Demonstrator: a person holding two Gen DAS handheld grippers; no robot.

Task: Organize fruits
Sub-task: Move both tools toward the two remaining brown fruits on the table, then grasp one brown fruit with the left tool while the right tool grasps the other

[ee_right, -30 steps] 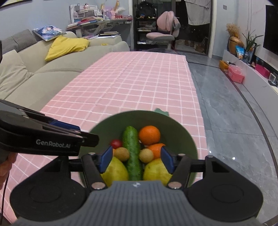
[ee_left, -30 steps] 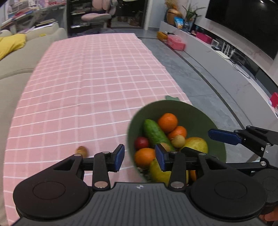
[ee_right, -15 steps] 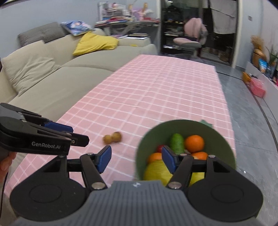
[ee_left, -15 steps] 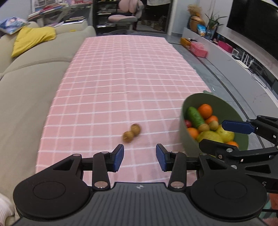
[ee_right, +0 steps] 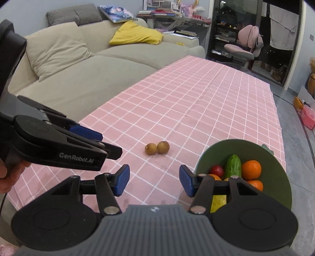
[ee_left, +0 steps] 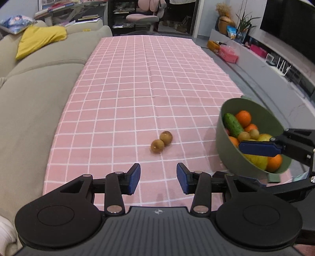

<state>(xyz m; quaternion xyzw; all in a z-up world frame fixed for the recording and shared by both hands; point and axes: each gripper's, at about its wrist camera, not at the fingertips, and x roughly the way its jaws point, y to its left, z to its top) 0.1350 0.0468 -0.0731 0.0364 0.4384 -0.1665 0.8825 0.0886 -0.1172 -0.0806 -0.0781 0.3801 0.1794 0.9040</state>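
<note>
Two small brown kiwis (ee_left: 161, 142) lie touching on the pink checked tablecloth (ee_left: 153, 82); they also show in the right wrist view (ee_right: 157, 147). A green bowl (ee_left: 261, 118) at the table's right edge holds a cucumber (ee_left: 232, 124), oranges (ee_left: 243, 118), pears and more kiwis; the right wrist view shows the bowl (ee_right: 275, 159) too. My left gripper (ee_left: 158, 178) is open and empty, just short of the loose kiwis. My right gripper (ee_right: 154, 180) is open and empty, left of the bowl.
A beige sofa (ee_left: 35, 82) with a yellow cushion (ee_left: 39, 39) runs along the table's left side. Grey floor (ee_left: 256, 78) and a TV bench lie to the right. A pink chair (ee_left: 145, 15) stands beyond the far end.
Both grippers have swung left, away from above the bowl, and pulled back. The two loose kiwis have come into view ahead of them. Both stay open.
</note>
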